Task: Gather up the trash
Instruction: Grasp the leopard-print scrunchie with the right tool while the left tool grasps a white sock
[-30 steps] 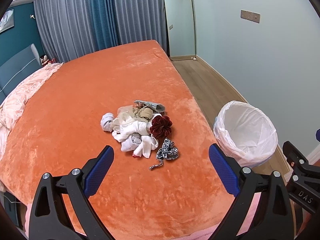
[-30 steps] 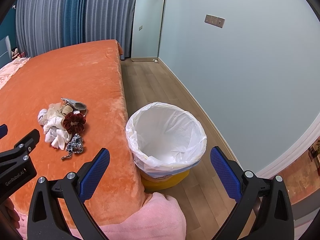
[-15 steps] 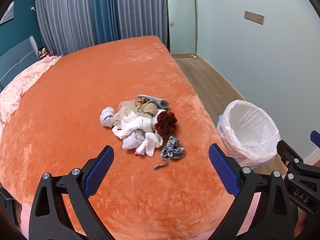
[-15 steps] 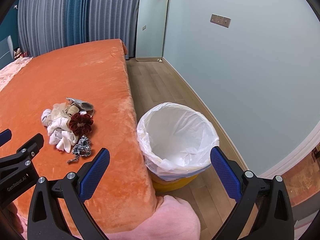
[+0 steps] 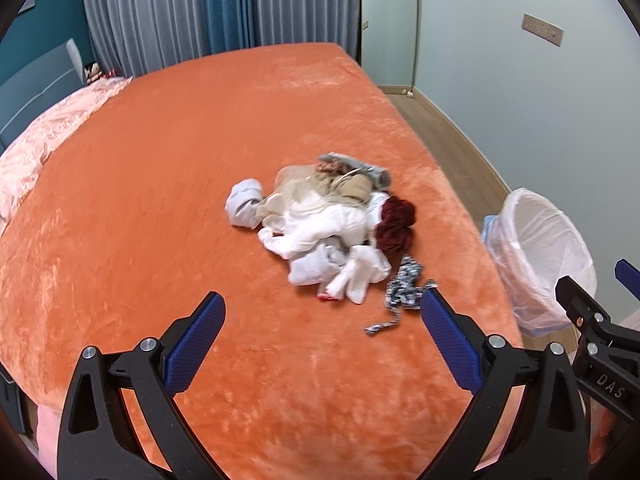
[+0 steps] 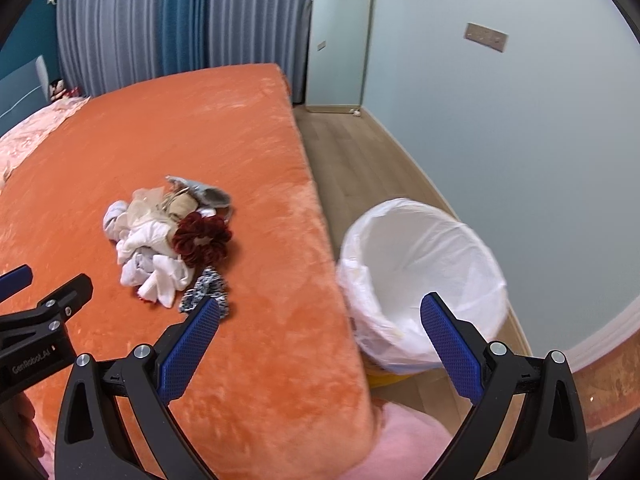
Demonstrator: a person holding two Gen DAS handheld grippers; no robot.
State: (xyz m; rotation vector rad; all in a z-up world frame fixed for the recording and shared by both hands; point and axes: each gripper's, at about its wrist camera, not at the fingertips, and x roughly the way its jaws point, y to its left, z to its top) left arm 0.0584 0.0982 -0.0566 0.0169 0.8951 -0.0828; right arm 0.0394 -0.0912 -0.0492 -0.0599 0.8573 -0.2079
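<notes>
A pile of trash (image 5: 320, 224) lies on the orange bed (image 5: 160, 200): white socks, beige cloth, a grey item, a dark red scrunchie (image 5: 394, 226) and a black-and-white scrunchie (image 5: 404, 284). The pile also shows in the right wrist view (image 6: 168, 240). A bin with a white liner (image 6: 420, 276) stands on the floor right of the bed; it also shows in the left wrist view (image 5: 540, 256). My left gripper (image 5: 322, 312) is open and empty, just short of the pile. My right gripper (image 6: 320, 316) is open and empty, over the bed edge between pile and bin.
A pink quilt (image 5: 48, 136) lies at the bed's far left. Curtains (image 5: 200, 12) and a standing mirror (image 6: 340, 40) are at the back. Wooden floor (image 6: 360, 160) runs between the bed and the pale wall. Pink fabric (image 6: 400, 440) hangs below the bed's near edge.
Both grippers have moved forward toward the pile, which now looks larger and nearer. Both stay open. The pile and bin have not been touched.
</notes>
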